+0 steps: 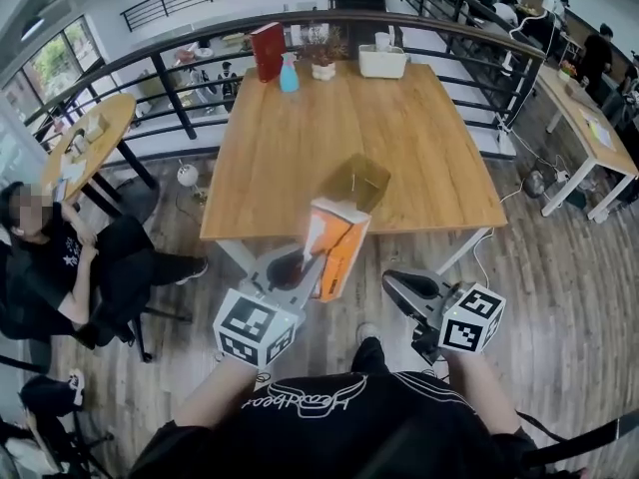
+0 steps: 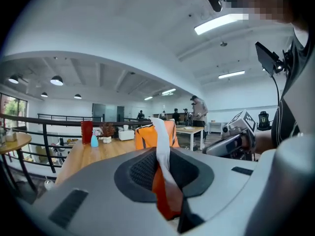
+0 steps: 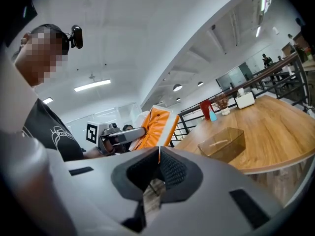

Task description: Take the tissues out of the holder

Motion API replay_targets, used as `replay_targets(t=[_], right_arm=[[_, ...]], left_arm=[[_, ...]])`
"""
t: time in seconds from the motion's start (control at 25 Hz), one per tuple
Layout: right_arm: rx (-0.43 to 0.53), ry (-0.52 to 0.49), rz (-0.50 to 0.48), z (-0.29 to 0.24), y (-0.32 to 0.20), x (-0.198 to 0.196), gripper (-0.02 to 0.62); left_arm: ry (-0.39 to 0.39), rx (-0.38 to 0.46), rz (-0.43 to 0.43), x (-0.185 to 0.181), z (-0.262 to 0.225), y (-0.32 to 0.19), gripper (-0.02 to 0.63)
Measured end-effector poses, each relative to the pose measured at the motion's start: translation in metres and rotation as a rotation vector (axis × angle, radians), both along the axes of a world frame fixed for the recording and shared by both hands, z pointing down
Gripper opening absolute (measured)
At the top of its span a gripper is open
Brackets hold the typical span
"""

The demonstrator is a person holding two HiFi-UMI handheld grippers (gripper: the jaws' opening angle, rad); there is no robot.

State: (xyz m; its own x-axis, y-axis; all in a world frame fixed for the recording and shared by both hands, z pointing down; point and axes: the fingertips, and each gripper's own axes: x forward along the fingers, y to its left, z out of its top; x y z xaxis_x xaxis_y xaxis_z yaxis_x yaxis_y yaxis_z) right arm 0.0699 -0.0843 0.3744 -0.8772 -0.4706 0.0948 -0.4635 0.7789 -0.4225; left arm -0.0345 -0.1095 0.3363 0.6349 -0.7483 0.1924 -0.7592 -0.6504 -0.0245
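Orange and white, the tissue pack (image 1: 337, 242) hangs in the air just off the near edge of the bench (image 1: 300, 138). It is tilted, with its top leaning toward the holder (image 1: 356, 181) and no part touching it. The pack is a soft oblong with an orange face and white edges. A white strip of tissue or wrapper rises from its near end.

The left hand-held gripper (image 1: 305, 257) has that strip pinched between its nearly closed jaws. In the left gripper view the white band runs straight up between the dark ribbed pads (image 2: 142, 171), with the orange body showing behind and below it. This gripper reaches forward and upward from the person's left side, with its marker cube nearest the body.

The right hand-held gripper (image 1: 394, 282) sits low beside it, near the pack but apart from it. Its jaw tips are together on nothing, and only the plank floor shows through the slit behind them.

Beyond, the holder stands on the pale wooden bench close to the near edge. It is a translucent amber-brown box with flat, glossy walls. At the far end of the bench stand a red box (image 1: 268, 50), a blue spray bottle (image 1: 289, 73), a small potted plant (image 1: 322, 63) and a white container (image 1: 382, 61), all against a dark metal railing (image 1: 200, 38).
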Motion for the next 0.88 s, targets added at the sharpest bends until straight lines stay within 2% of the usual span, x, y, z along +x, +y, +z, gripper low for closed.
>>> replay_targets(t=[0.2,0.4,0.88], right_arm=[[0.000,0.008,-0.006,0.001,0.036,-0.019,0.018],[0.016,0.009,-0.002,0.002,0.061,-0.021,0.018],[0.014,0.011,0.027,0.006,0.097,-0.022,0.018]], left_arm=[[0.036,-0.019,0.000,-0.020,0.011,0.042,0.074],[0.052,-0.030,0.008,-0.022,0.022,0.077,0.072],[0.036,-0.085,0.023,-0.025,0.050,0.129,0.072]])
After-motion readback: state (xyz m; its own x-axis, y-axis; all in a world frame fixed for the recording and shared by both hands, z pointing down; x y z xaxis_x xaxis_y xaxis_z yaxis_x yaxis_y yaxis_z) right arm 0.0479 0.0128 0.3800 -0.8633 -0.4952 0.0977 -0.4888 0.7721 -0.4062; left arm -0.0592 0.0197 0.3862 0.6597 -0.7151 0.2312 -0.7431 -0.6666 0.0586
